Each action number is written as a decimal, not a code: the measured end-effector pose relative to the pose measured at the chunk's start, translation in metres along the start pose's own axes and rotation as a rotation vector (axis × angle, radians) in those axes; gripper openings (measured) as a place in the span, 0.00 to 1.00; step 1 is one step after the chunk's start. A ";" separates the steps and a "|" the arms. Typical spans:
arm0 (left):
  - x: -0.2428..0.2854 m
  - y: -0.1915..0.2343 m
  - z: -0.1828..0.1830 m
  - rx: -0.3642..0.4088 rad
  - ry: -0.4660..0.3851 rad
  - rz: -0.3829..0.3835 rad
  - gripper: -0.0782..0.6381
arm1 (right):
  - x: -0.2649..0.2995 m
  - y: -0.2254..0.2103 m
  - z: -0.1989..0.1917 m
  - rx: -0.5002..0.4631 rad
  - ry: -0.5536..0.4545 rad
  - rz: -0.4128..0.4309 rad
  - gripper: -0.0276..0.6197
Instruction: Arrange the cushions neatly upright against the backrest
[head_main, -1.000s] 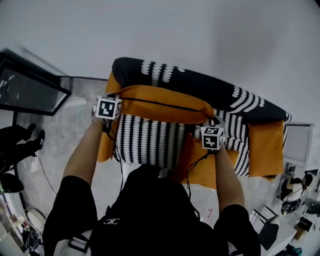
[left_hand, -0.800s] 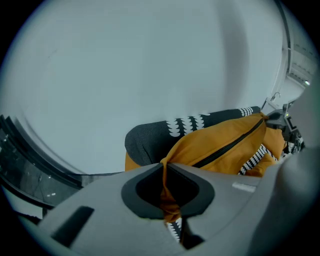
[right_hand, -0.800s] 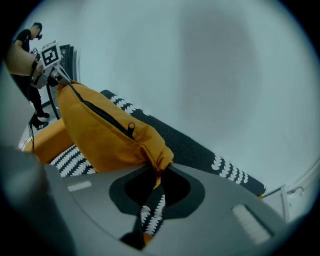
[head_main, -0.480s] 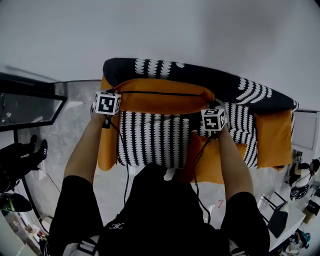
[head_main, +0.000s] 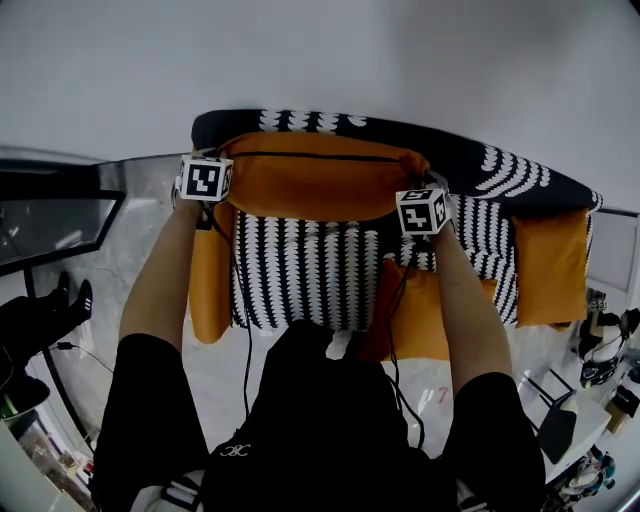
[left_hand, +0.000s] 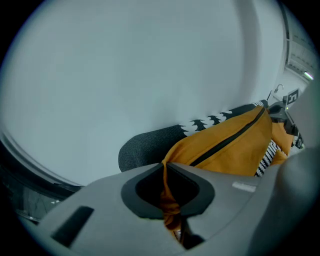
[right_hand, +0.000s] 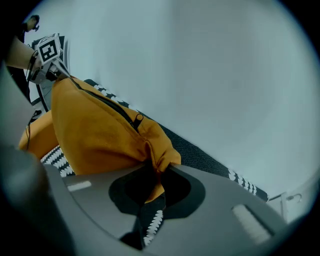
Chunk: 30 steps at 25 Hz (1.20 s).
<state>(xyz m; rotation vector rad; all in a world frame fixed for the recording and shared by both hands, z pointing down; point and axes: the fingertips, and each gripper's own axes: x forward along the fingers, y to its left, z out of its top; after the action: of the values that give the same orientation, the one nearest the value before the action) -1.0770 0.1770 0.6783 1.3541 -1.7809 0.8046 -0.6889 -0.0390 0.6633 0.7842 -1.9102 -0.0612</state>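
Observation:
A large orange cushion (head_main: 310, 180) with a black zip stands along the black-and-white patterned backrest (head_main: 500, 170) of the sofa. My left gripper (head_main: 220, 175) is shut on the cushion's left top corner; orange fabric is pinched between its jaws (left_hand: 167, 197). At the cushion's right top corner my right gripper (head_main: 414, 185) is shut too, with a fold of orange fabric (right_hand: 155, 165) caught in its jaws. The cushion (right_hand: 95, 130) hangs stretched between both grippers, just in front of the backrest (left_hand: 150, 145).
The striped seat (head_main: 300, 270) lies below the cushion. A second orange cushion (head_main: 420, 320) lies on the seat's front right, a third (head_main: 545, 265) at the right end, and an orange piece (head_main: 210, 290) at the left end. A white wall rises behind the sofa. Chairs and clutter stand at the far right.
Both grippers have carried the orange cushion away from me toward the backrest. It now sits higher and straighter along it. The grips on both corners hold.

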 end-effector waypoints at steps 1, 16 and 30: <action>0.004 0.000 0.001 0.002 0.003 -0.008 0.14 | 0.003 0.001 0.000 -0.003 0.006 -0.001 0.10; -0.041 0.019 0.012 0.025 -0.144 0.132 0.47 | -0.041 -0.027 -0.002 0.112 -0.118 -0.157 0.38; -0.250 -0.061 0.060 -0.165 -0.525 0.181 0.12 | -0.233 -0.063 0.057 0.420 -0.532 -0.089 0.05</action>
<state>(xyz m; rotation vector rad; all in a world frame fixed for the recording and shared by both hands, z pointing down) -0.9879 0.2376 0.4371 1.3909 -2.3448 0.3951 -0.6439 0.0219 0.4272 1.2266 -2.4299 0.0895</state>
